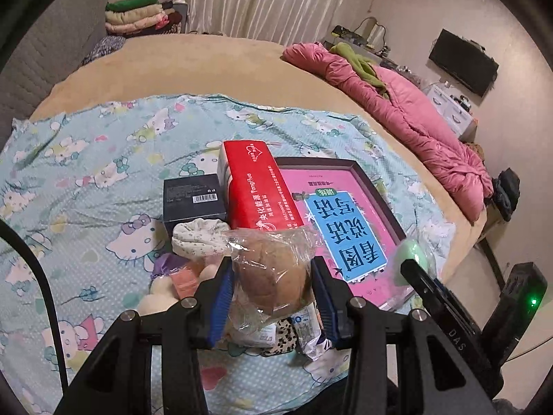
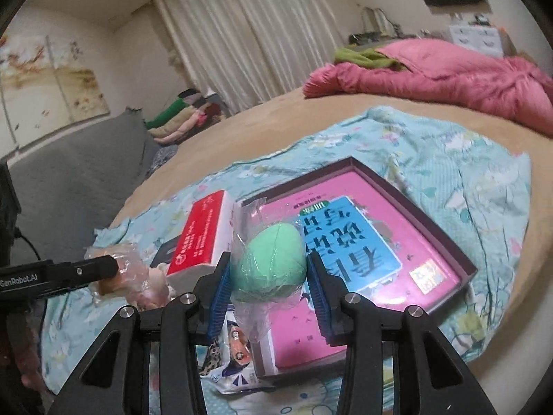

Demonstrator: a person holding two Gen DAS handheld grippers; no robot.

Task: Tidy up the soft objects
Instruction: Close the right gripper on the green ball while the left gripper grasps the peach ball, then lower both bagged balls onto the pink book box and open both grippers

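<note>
While each pair of jaws is clamped on a wrapped soft item, the step in hand is judged to be the transfer of both items to the tray, and the grip should be kept just firm enough to hold. The left gripper [image 1: 273, 287] has its blue pads pressed on the two sides of the brown bun [image 1: 271, 269] in its clear bag, held above the clutter near the front edge of the bedspread [image 1: 86, 159]. The right gripper [image 2: 268, 285] is clamped likewise on the green egg-shaped sponge [image 2: 268, 263] in clear film, raised over the near left corner of the dark tray [image 2: 446, 228]. Both wrappings are slippery and both items compress, so squeezing harder risks deforming the bun; carry each level and avoid rolling the wrist. Below the bun lie a plush toy [image 1: 162, 290], a rolled floral cloth [image 1: 198, 240] and small packets [image 1: 304, 332]; lift clear of these before moving sideways. The red box [image 1: 259, 186] stands just beside the tray's left wall, touching the black box [image 1: 193, 200], and could be knocked by a low pass. The tray already carries a pink book [image 2: 349, 242], so each item is best set down on the book's flat cover, well apart from the other, before the jaws are released.
</note>
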